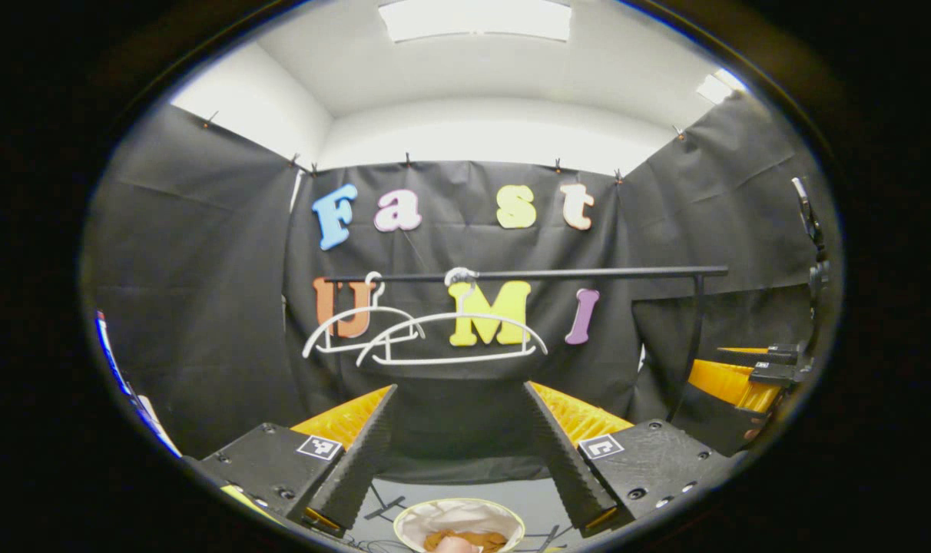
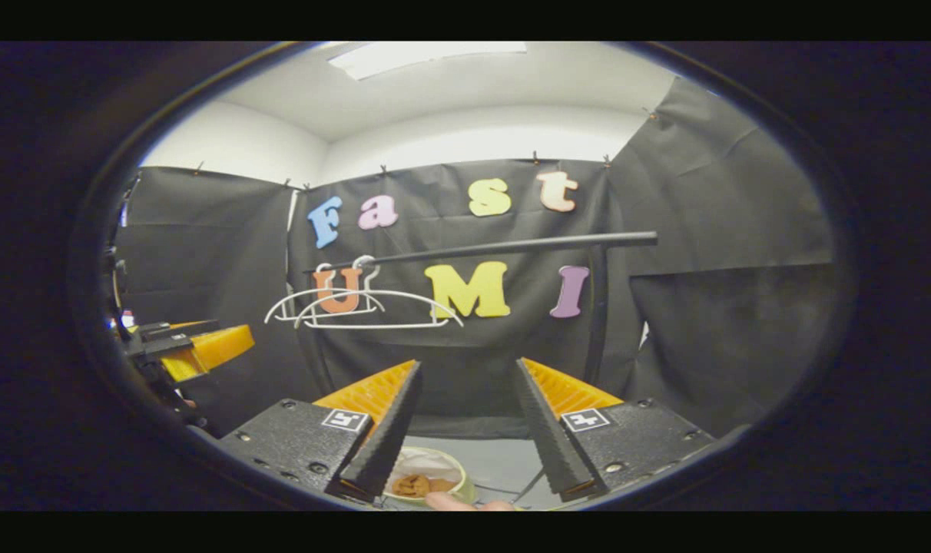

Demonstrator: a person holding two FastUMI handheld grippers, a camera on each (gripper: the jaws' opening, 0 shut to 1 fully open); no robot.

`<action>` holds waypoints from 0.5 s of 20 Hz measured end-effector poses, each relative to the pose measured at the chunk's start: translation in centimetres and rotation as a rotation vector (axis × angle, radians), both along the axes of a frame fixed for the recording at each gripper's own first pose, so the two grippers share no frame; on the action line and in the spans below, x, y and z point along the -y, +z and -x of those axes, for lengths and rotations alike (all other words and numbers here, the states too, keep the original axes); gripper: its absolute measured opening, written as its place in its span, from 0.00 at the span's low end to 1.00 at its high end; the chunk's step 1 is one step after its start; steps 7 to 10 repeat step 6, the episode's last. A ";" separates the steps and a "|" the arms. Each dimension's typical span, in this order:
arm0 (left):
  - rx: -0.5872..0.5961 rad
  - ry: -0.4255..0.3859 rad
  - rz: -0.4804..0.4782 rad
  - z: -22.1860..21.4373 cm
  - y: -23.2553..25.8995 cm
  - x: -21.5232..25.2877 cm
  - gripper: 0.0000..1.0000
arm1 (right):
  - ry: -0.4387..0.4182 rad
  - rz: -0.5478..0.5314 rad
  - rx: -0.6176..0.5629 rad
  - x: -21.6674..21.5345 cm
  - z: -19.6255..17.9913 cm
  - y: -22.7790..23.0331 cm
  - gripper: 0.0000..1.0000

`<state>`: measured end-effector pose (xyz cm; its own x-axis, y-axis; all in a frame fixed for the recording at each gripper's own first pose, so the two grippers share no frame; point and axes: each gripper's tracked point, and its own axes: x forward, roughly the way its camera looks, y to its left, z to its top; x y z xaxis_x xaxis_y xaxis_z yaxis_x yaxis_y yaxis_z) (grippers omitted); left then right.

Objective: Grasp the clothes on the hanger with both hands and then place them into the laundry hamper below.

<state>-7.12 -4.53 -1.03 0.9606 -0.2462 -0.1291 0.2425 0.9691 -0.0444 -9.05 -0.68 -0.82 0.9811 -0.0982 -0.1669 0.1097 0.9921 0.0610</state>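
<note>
Two bare white hangers (image 1: 427, 338) hang on a black rail (image 1: 588, 273) ahead of me, and they also appear in the right gripper view (image 2: 358, 307). Far below stands a pale round laundry hamper (image 1: 405, 521) with brown clothes (image 1: 469, 539) lying inside. In the right gripper view the hamper (image 2: 459, 470) holds the same brown clothes (image 2: 413, 485). My left gripper (image 1: 459, 388) is open with nothing between its fingers. My right gripper (image 2: 468, 362) is likewise open and holds nothing. Both are raised at about hanger height, well above the hamper.
The rail's upright post (image 1: 694, 330) stands at the right. The other gripper appears at the far right of the left gripper view (image 1: 769, 367) and at the far left of the right gripper view (image 2: 177, 342). Grey floor (image 2: 504, 465) surrounds the hamper.
</note>
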 end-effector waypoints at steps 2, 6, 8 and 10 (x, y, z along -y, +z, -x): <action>0.038 0.030 0.026 1.3 1.2 -0.5 1.00 | 0.005 0.006 0.033 0.9 1.2 1.3 0.78; 0.073 0.066 0.051 2.4 2.6 -1.5 1.00 | 0.006 0.030 0.101 2.0 3.2 3.3 0.78; 0.073 0.066 0.051 2.4 2.6 -1.5 1.00 | 0.006 0.030 0.101 2.0 3.2 3.3 0.78; 0.073 0.066 0.051 2.4 2.6 -1.5 1.00 | 0.006 0.030 0.101 2.0 3.2 3.3 0.78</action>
